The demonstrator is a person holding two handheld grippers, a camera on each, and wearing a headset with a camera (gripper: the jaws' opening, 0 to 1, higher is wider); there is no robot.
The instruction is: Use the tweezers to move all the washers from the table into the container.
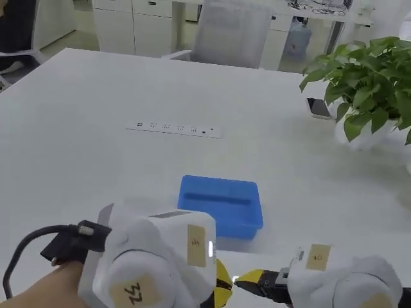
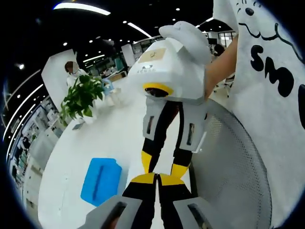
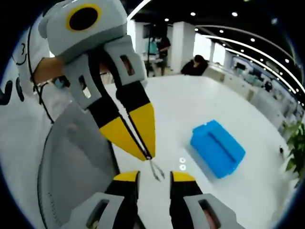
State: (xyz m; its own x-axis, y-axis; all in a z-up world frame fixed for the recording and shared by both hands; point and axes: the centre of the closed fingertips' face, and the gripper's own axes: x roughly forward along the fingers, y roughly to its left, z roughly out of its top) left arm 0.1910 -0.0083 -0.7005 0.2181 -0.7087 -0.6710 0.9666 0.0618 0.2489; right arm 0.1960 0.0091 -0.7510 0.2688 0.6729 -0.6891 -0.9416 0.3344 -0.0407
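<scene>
Seemingly the pre-pick step: left gripper clamps the tweezers, tips between the right gripper's parted jaws; next, reach the washers just beyond.

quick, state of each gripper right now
left gripper: closed, holding the tweezers
right gripper: open, holding nothing

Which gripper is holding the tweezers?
The left gripper: its yellow-tipped jaws are shut on the tweezers, whose tips stick out past them. The right gripper has its jaws apart and grips nothing.
</scene>
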